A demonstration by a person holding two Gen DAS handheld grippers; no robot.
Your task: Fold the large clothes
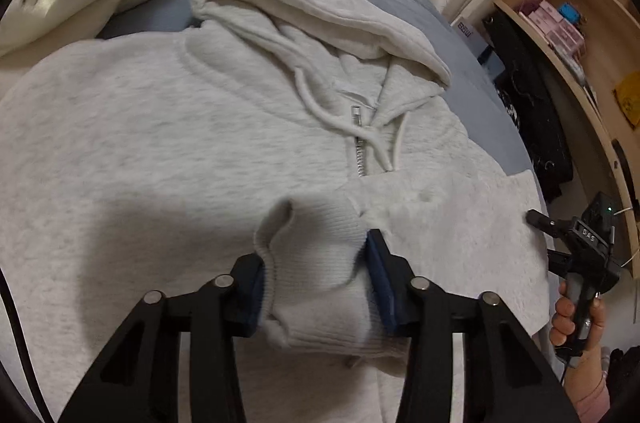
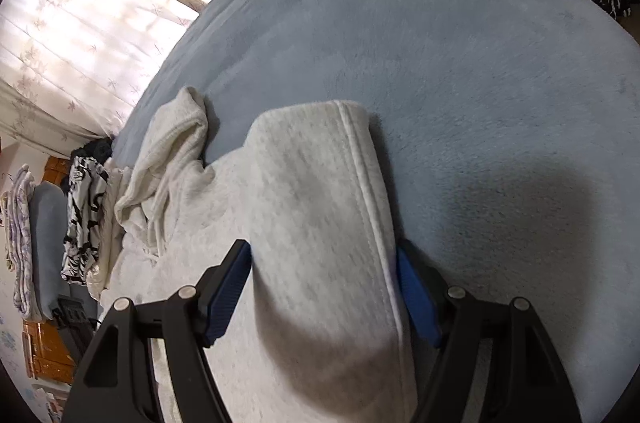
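1. Folding the hoodie (image 1: 168,127), which lies zipper-up on the blue blanket (image 2: 460,63); we read this as the sleeve stage.
2. Our left gripper (image 1: 316,287) stands half open with the ribbed cuff (image 1: 320,263) between its pads (image 1: 380,275); whether they pinch it, we cannot tell; the sleeve crosses the chest.
3. Our right gripper (image 2: 324,295) straddles the folded sleeve edge (image 2: 320,207) on the right; grip equally unclear.

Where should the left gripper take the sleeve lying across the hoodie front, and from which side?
Grip the ribbed cuff, coming in from the hem side along the sleeve's length. The cuff is thick and bunched, standing proud of the flat hoodie, so the left gripper can straddle it without catching the layer beneath. Its open jaws already flank it.
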